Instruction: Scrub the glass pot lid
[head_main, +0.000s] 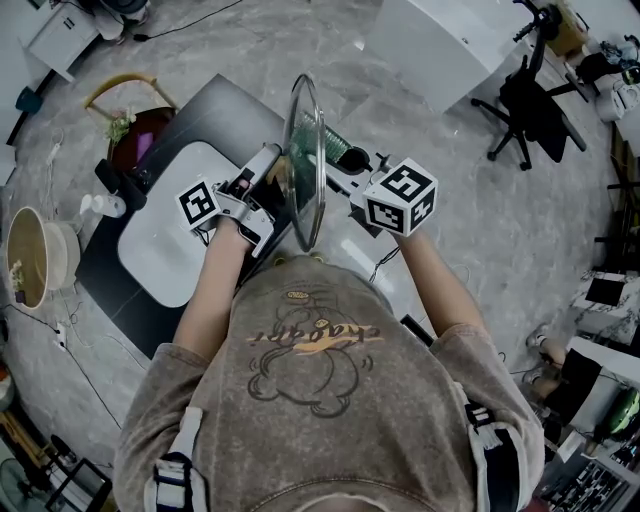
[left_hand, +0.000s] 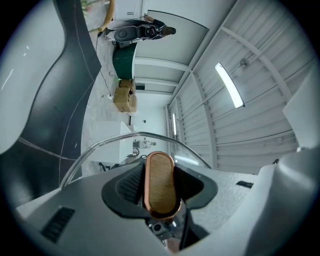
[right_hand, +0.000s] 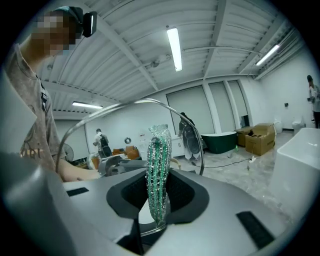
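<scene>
The glass pot lid (head_main: 305, 160) stands on edge in the air between my two grippers. My left gripper (head_main: 272, 182) is shut on the lid's oblong wooden handle (left_hand: 160, 185), which has a copper-coloured rim. In the left gripper view the lid's rim (left_hand: 100, 145) arcs beyond the jaws. My right gripper (head_main: 345, 172) is shut on a green glittery scrub sponge (right_hand: 158, 170), held upright against the lid's other face. That sponge (head_main: 335, 148) shows dark green beside the glass in the head view. In the right gripper view the lid's metal rim (right_hand: 165, 103) curves over the sponge.
Below lies a black mat (head_main: 190, 115) with a white tray (head_main: 165, 245) on it. A small white bottle (head_main: 100, 205), a dark basket (head_main: 135, 115) and a pale bowl (head_main: 30, 255) sit at the left. A white table (head_main: 450, 40) and an office chair (head_main: 530, 110) stand at the right.
</scene>
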